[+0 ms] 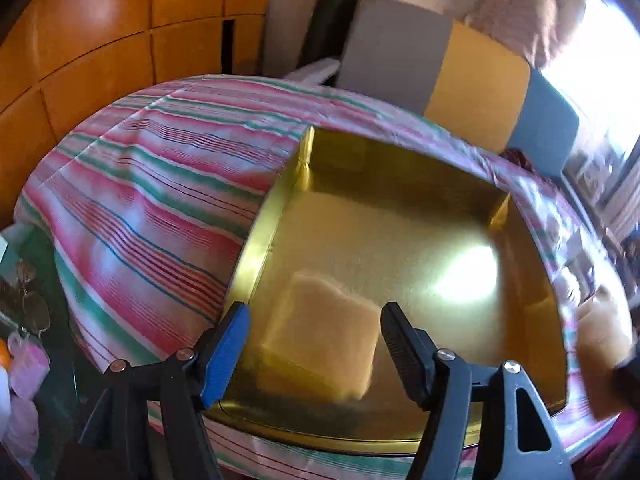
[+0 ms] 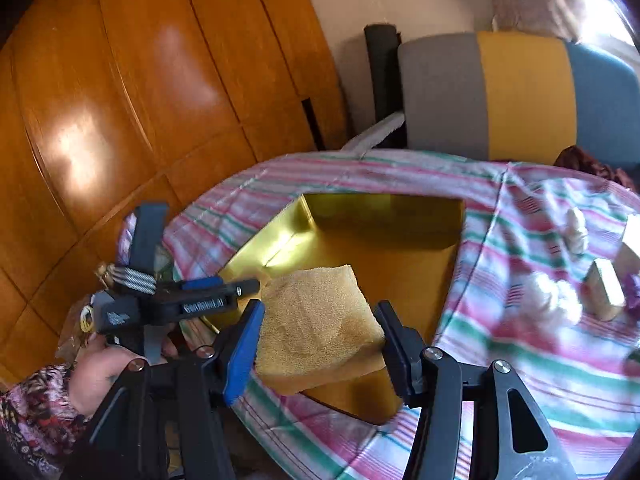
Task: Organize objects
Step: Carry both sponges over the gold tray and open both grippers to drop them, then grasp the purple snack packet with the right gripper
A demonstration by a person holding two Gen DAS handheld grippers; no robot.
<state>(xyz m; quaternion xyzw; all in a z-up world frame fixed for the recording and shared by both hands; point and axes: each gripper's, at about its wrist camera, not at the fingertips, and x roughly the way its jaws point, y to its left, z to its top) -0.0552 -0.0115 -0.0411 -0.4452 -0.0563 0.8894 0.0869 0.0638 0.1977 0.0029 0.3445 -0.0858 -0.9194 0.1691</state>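
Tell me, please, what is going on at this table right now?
A person is tidying things into a gold tray on the striped tablecloth. The right hand-held gripper holds a yellow sponge over the tray. The left hand-held gripper is open, hovering at the tray's near edge.

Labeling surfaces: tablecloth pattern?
Tablecloth: pink, green and white stripes with thin blue lines; clearest in the left wrist view.
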